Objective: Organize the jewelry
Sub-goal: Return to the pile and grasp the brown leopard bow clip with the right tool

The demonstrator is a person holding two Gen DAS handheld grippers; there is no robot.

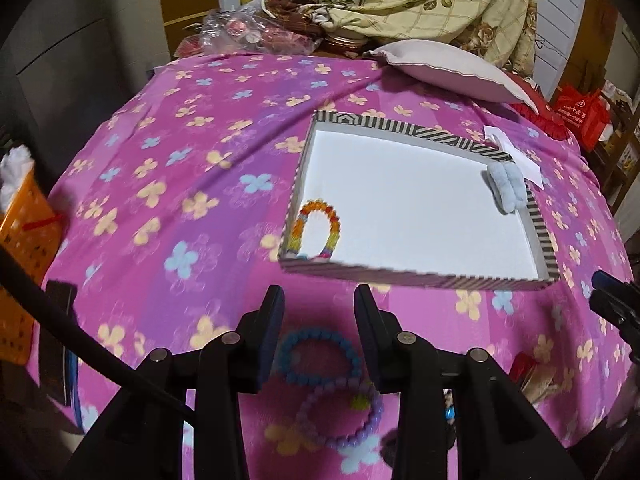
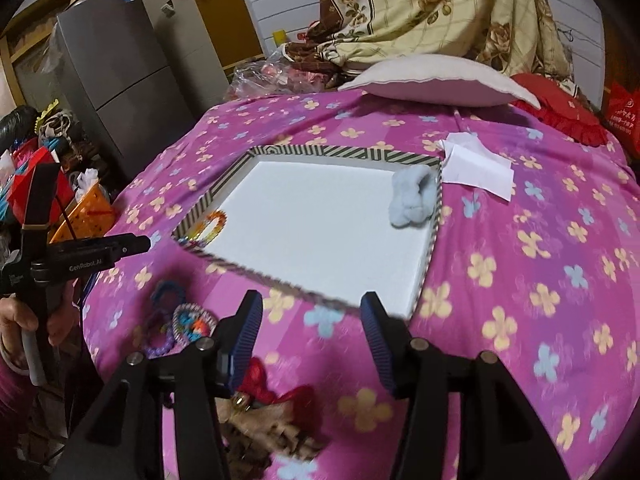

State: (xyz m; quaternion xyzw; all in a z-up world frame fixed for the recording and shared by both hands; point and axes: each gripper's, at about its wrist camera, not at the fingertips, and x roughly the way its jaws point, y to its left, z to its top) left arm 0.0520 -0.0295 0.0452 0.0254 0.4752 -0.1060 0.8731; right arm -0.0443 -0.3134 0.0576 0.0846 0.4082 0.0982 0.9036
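Observation:
A shallow striped-rim tray (image 1: 416,130) with a white floor lies on the pink flowered bedspread; it also shows in the right wrist view (image 2: 340,151). An orange bead bracelet (image 1: 318,229) lies in its near left corner, and a pale blue fluffy hair tie (image 1: 506,186) in its far right corner. My left gripper (image 1: 319,308) is open above a blue bead bracelet (image 1: 320,356) and a purple one (image 1: 344,420) on the bedspread. My right gripper (image 2: 312,316) is open and empty before the tray's near edge. More bracelets (image 2: 176,320) lie to its left.
A white pillow (image 1: 452,68) and folded quilt lie at the bed's far end. White paper (image 2: 476,168) lies beside the tray. A red and tan ornament (image 2: 272,404) lies under the right gripper. An orange basket (image 1: 20,248) and a fridge (image 2: 120,76) stand left of the bed.

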